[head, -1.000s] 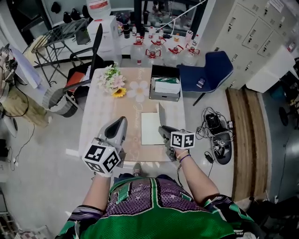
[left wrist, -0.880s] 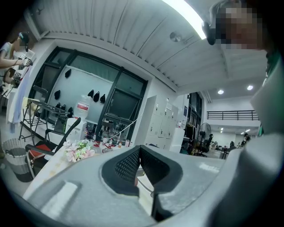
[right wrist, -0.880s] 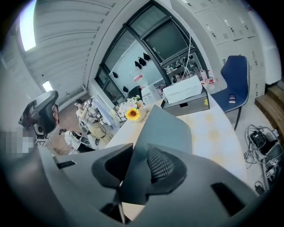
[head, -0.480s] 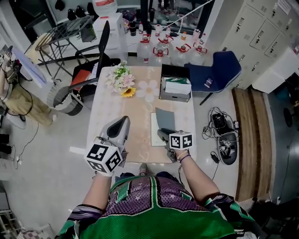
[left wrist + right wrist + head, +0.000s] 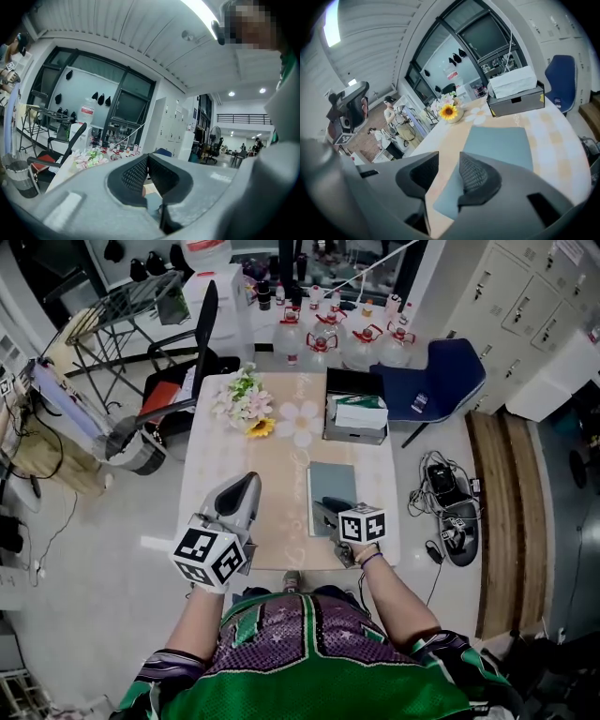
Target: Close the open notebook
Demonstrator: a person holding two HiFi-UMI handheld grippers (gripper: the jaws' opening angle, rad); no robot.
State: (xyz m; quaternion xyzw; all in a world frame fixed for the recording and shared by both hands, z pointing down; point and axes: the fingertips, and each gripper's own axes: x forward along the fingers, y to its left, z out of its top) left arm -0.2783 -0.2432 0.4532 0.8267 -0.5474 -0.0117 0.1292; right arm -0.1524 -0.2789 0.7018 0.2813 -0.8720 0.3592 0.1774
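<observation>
The notebook lies flat with its grey-blue cover up on the right half of the table; in the right gripper view the notebook stretches away just beyond the jaws. My right gripper hovers over the notebook's near edge. Its jaws are opening, and between them in the right gripper view only the table and the cover's near left corner show below. My left gripper hangs over the table's left side, away from the notebook. In its own view the left gripper has its pads together on nothing.
A bunch of flowers stands at the table's far left. A dark box with a white carton on top sits at the far right. A blue chair, a black chair and several water bottles surround the far end.
The notebook's cover has swung down from upright over the white page and now lies flat. The right gripper has drawn slightly back toward the near edge.
</observation>
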